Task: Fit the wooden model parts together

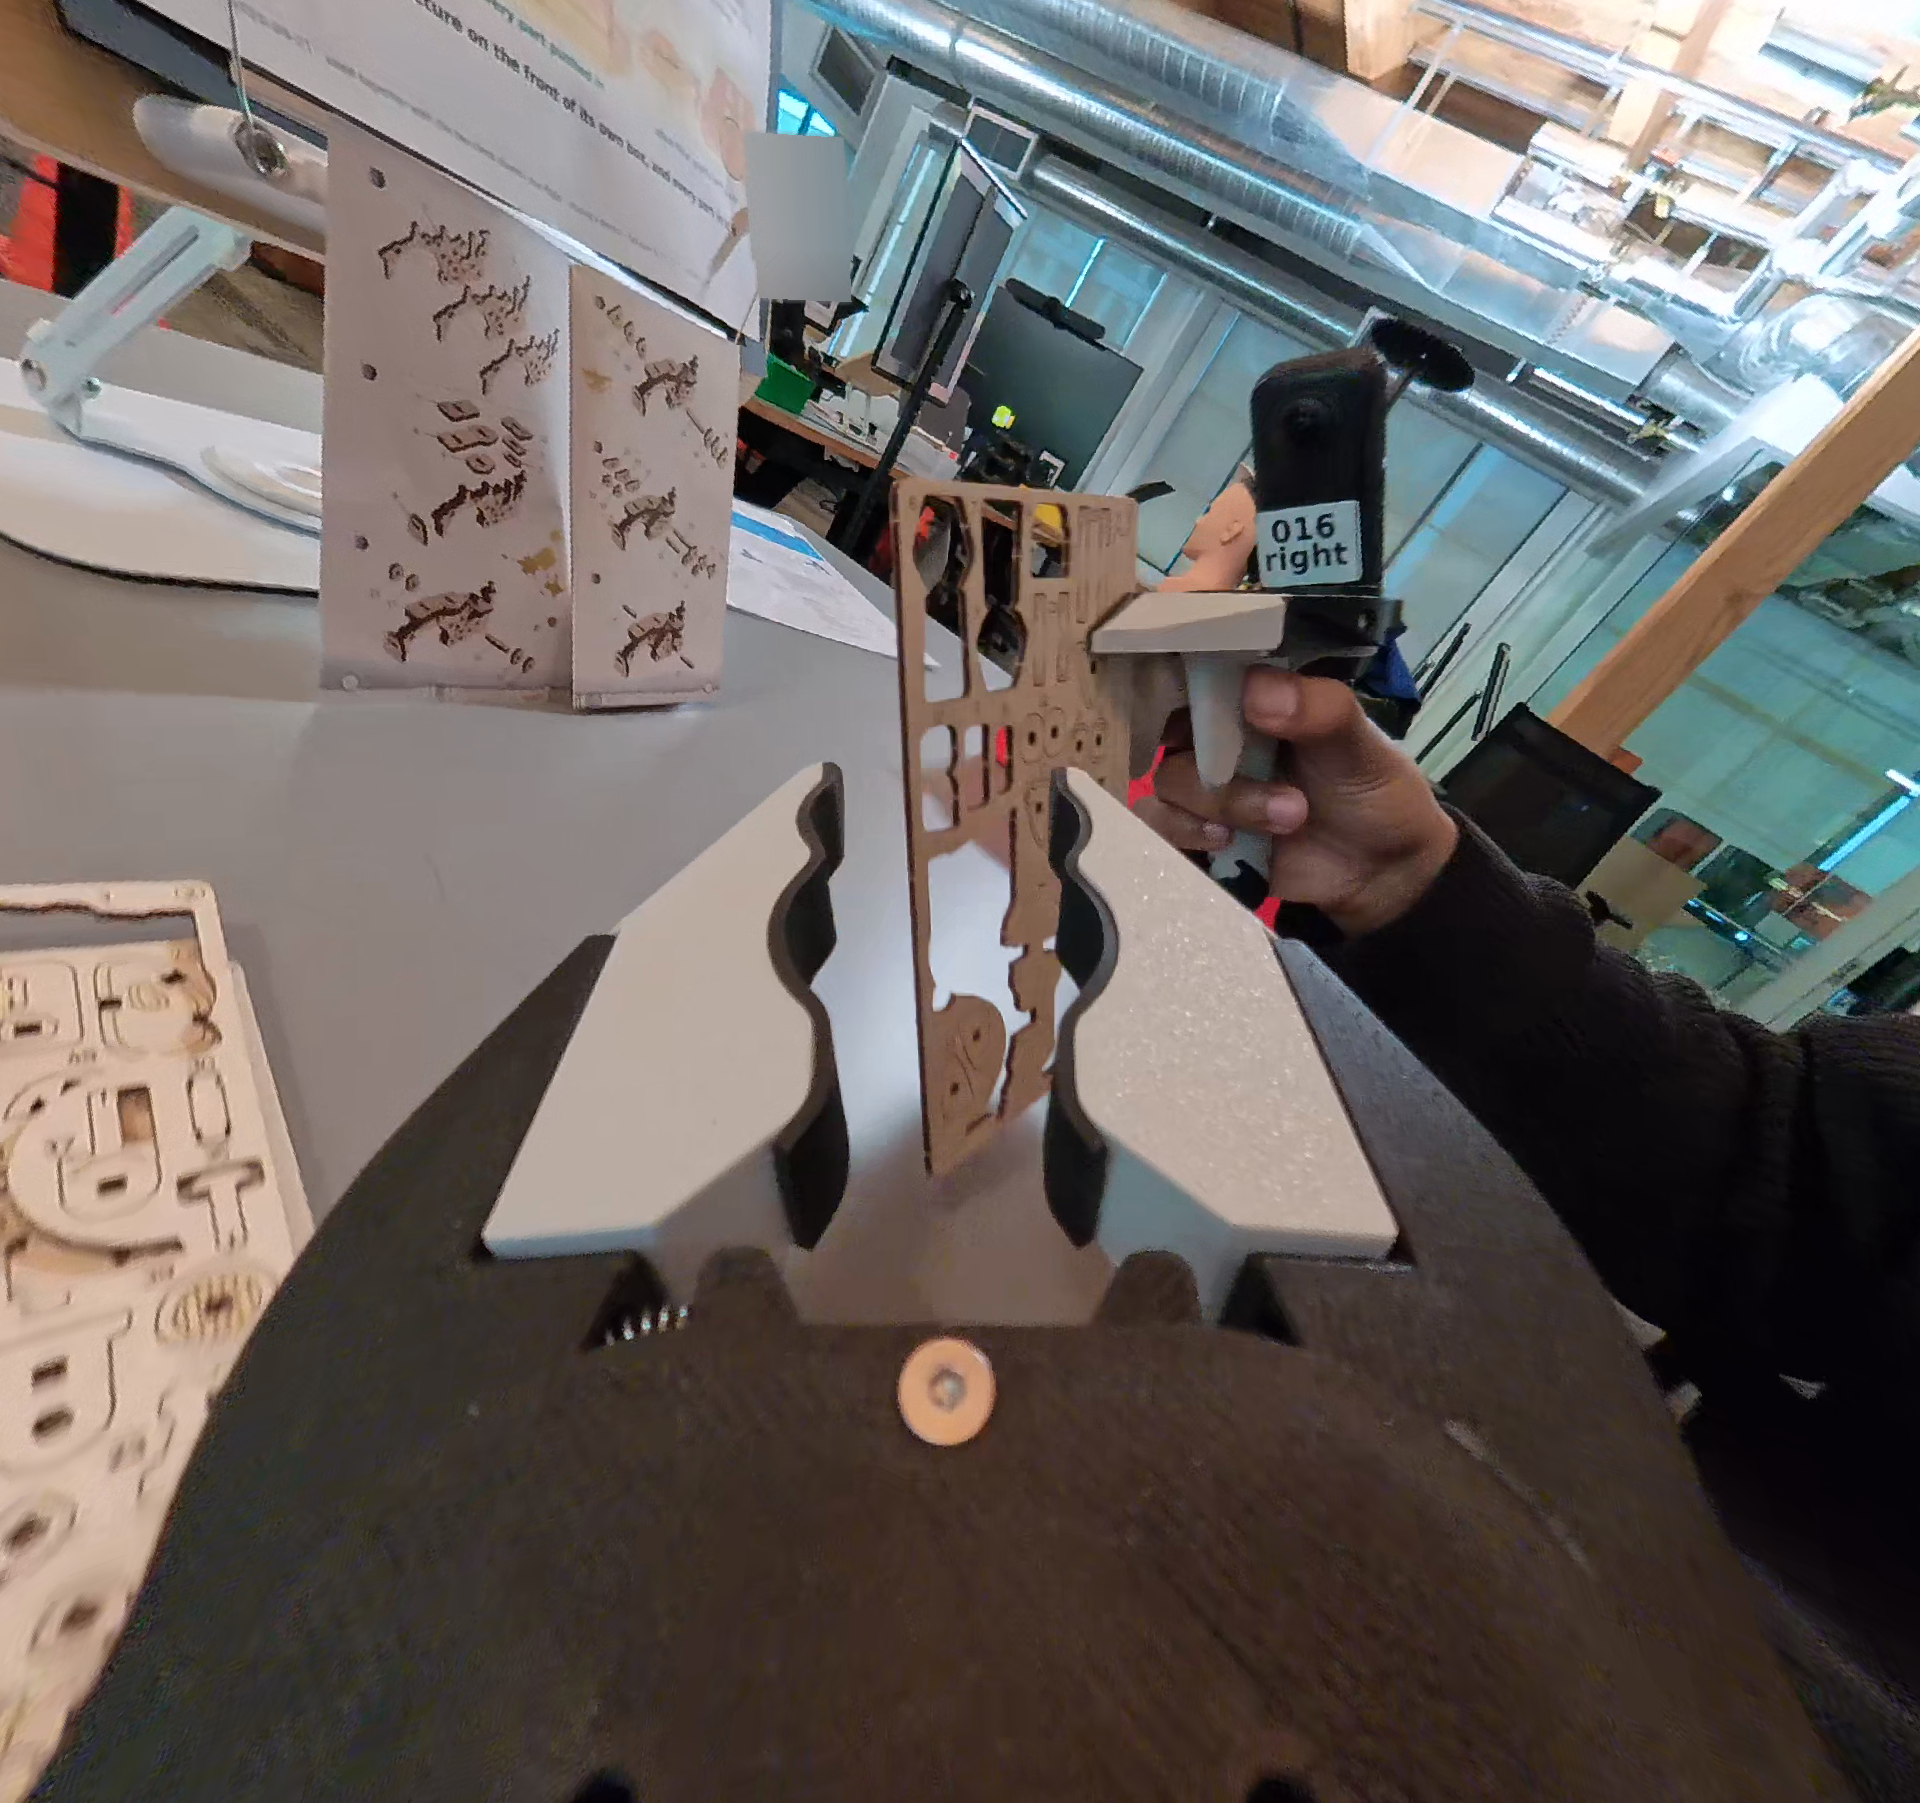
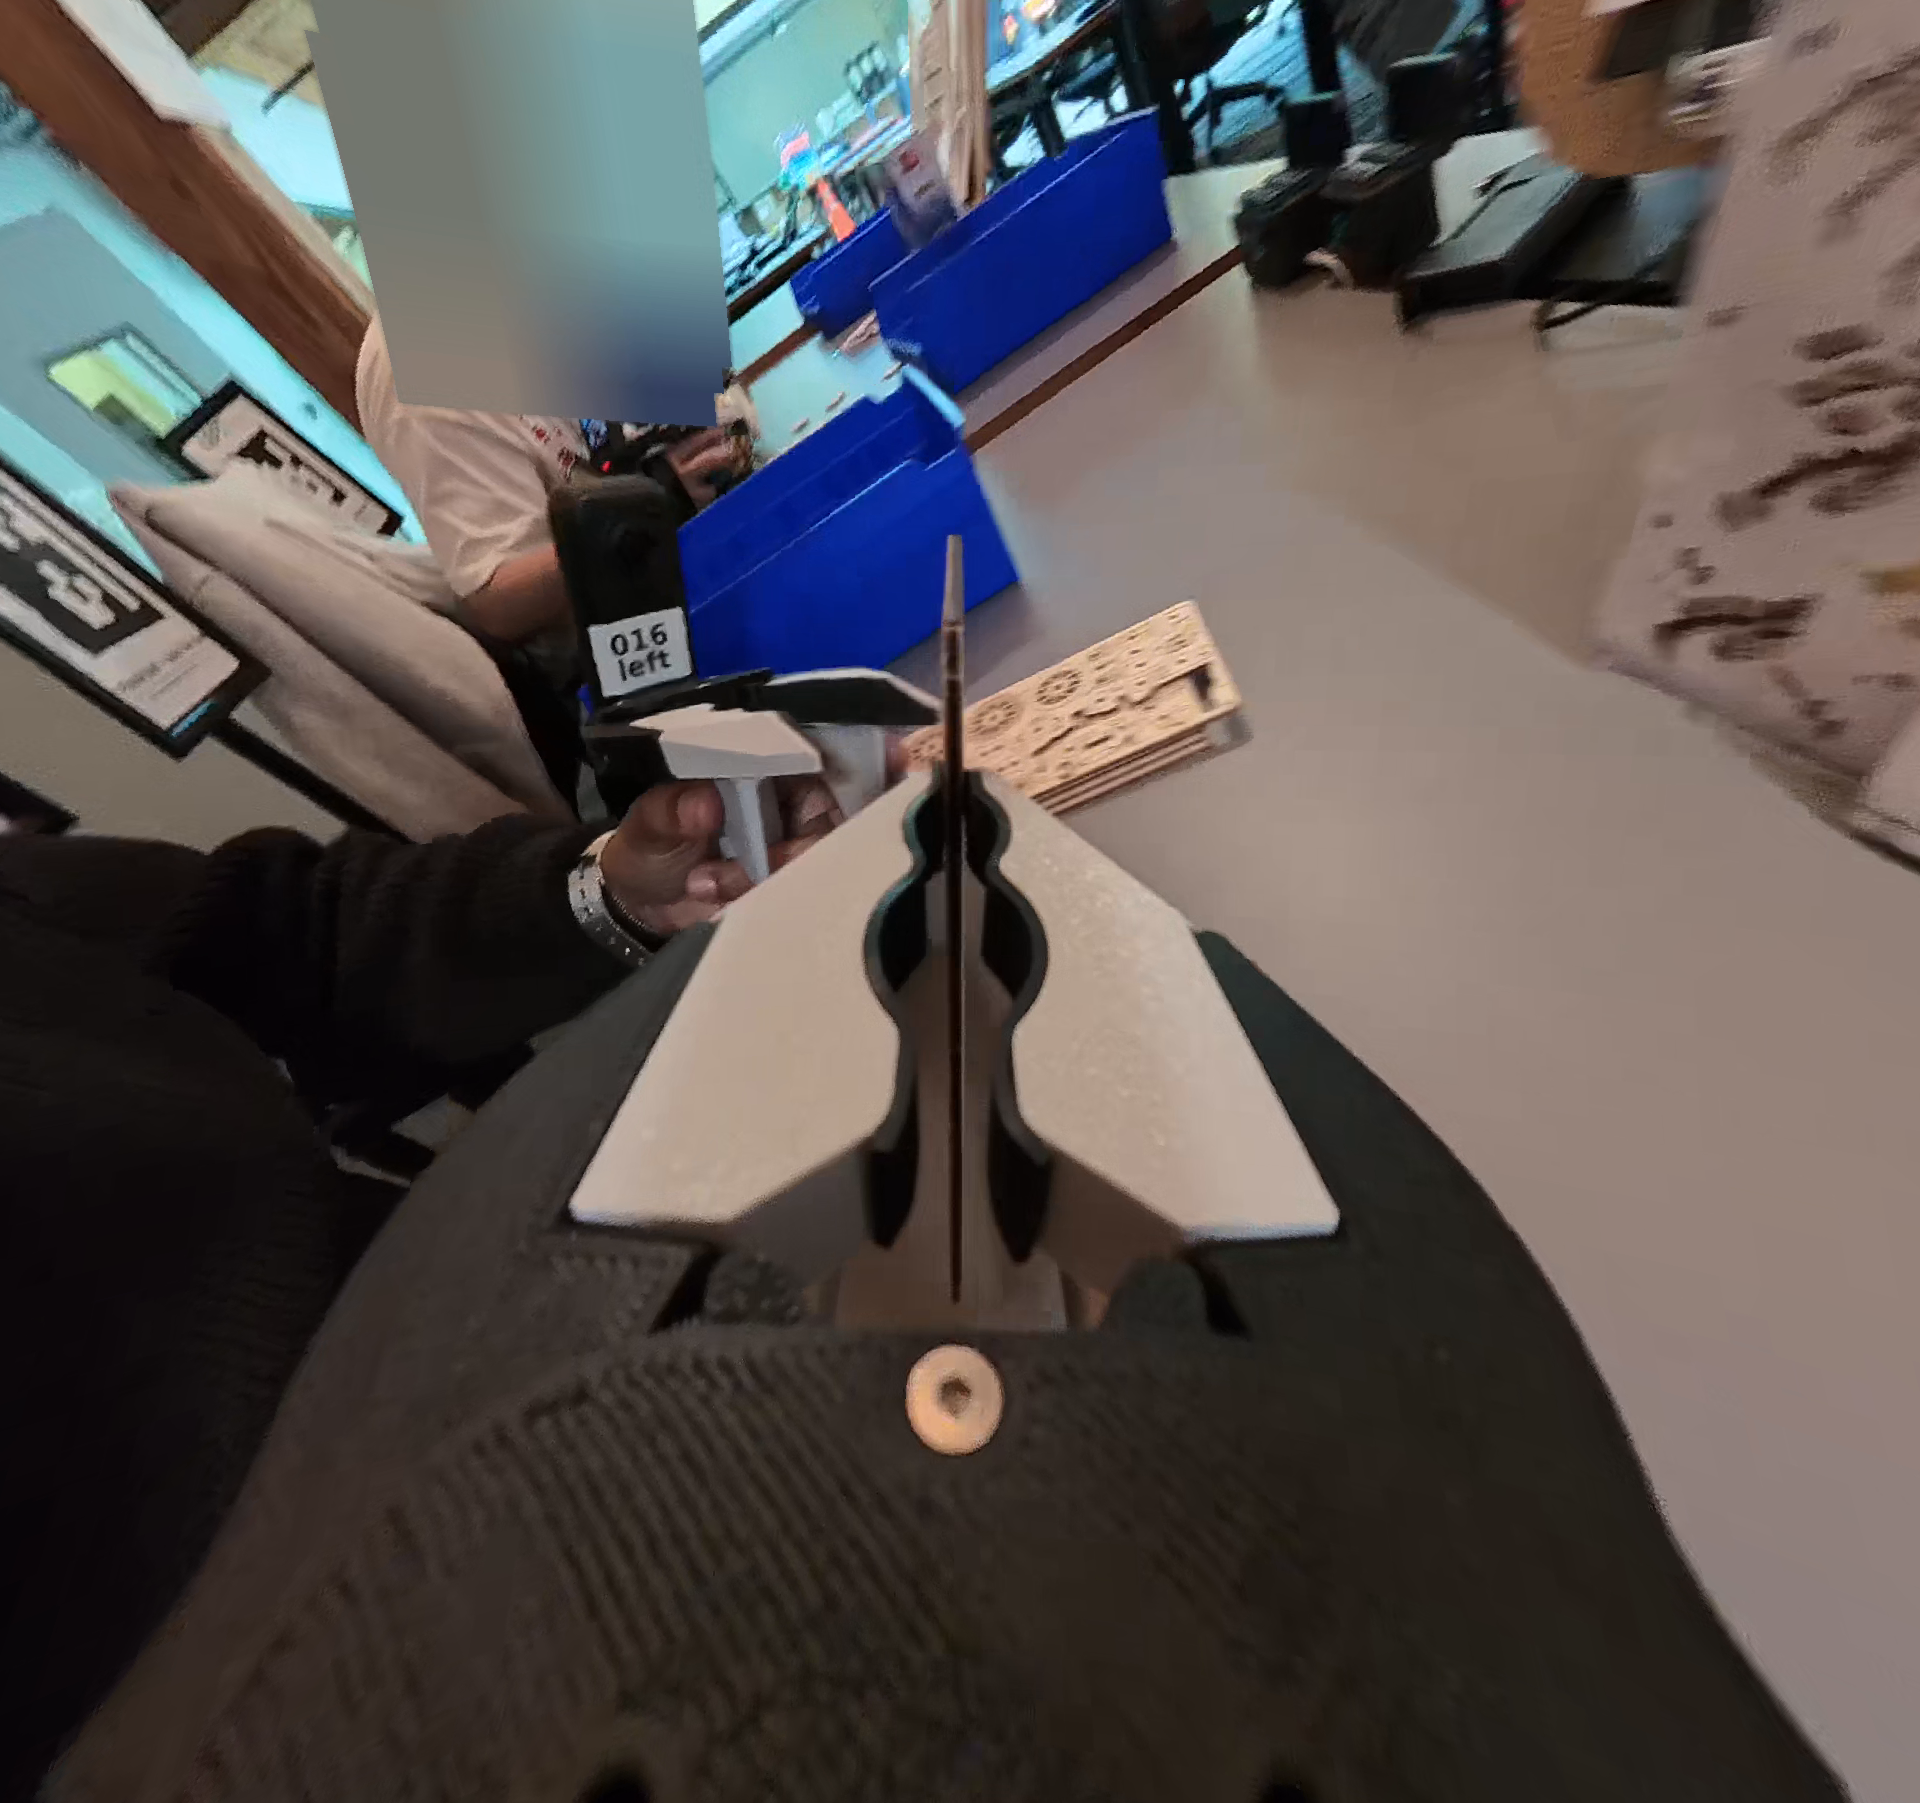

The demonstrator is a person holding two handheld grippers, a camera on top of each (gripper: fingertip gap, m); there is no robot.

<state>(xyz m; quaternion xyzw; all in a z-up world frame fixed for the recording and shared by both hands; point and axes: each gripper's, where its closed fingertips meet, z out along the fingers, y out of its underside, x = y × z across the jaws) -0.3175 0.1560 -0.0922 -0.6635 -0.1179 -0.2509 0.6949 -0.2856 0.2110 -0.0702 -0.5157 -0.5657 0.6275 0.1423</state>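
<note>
So the right tongs (image 2: 954, 818) are clamped down on a thin brown wooden sheet (image 1: 987, 818), holding it upright and edge-on in their own camera, up off the desk (image 1: 468, 818). A lot of its cutouts are already empty. In the left camera the sheet stands right between the left tongs (image 1: 945, 797), which are spread wide with nothing in them. It looks closer to the finger at 3 o'clock, but I can't tell if it's actually touching.

Stuff I'd worry about:

- That sheet is mostly holes and skinny bridges. If the left tongs squeeze on a weak strip or twist at all, my guess is it snaps instead of popping a part out cleanly.
- The right tongs only grip one edge, so any push from the left side could make the sheet pivot or slip out.
- A loosened part has nothing under it, so it could drop to the desk and bounce off somewhere.

The stack of pale part sheets (image 2: 1091, 704) sits flat at about 1 o'clock in the right camera, well apart, so that's safe. The instruction sheets (image 1: 520, 423) stand at 11 o'clock in the left view.
</note>
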